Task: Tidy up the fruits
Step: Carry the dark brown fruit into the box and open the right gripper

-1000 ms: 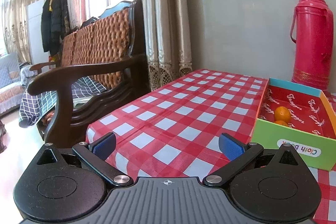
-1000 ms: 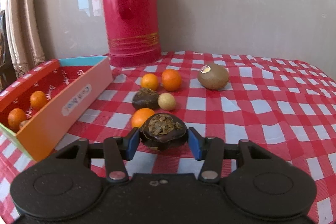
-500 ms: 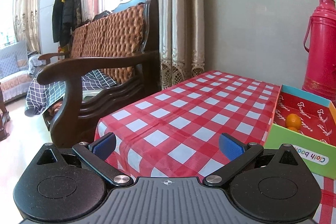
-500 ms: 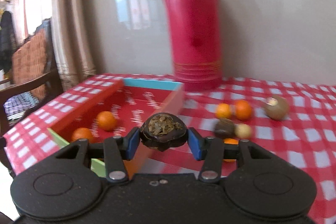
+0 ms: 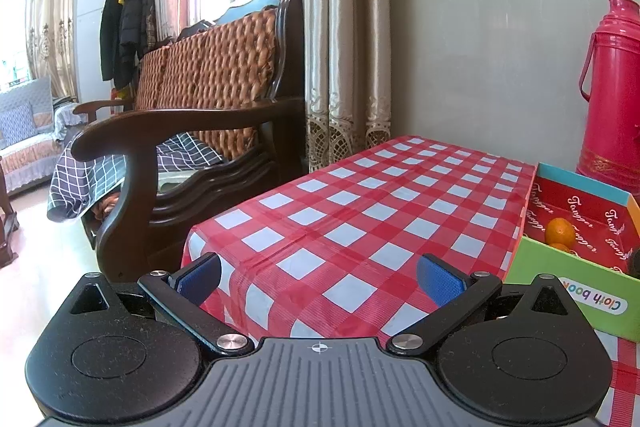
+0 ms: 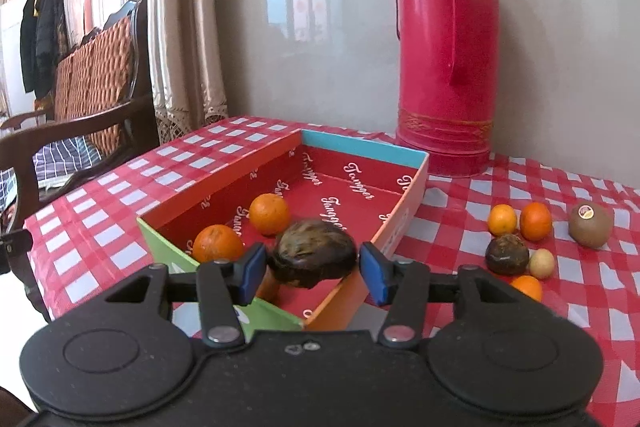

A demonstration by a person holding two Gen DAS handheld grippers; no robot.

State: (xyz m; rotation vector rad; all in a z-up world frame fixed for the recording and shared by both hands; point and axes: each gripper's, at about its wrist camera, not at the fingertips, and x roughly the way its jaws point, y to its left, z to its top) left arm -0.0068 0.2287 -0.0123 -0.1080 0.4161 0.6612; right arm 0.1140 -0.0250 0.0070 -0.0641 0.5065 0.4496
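Two blue pads of my right gripper (image 6: 313, 269) have just been spreading, and the dark brown wrinkled round fruit (image 6: 314, 253) sits blurred between them with a gap showing at each pad, so it no longer looks pinched. It is over the near corner of the open cardboard box with a red printed lining (image 6: 362, 163). Inside the box lie two oranges (image 6: 269, 213), close together near the green end wall. Nothing stands between the fruit and the box floor. To the right, on the red and white checked tablecloth (image 6: 600, 279), rest a second dark fruit (image 6: 507, 254), small oranges (image 6: 535, 220), a pale yellow ball-shaped fruit (image 6: 542, 263) and a brown kiwi with a sticker (image 6: 590, 225). A tall red thermos flask (image 6: 446, 67) stands behind the box by the wall.

My left gripper (image 5: 318, 279) hovers with its pads spread wide and empty over the cloth, left of the box.

A second ago the fruit was firmly clamped above the loose fruits; now it is over the box.
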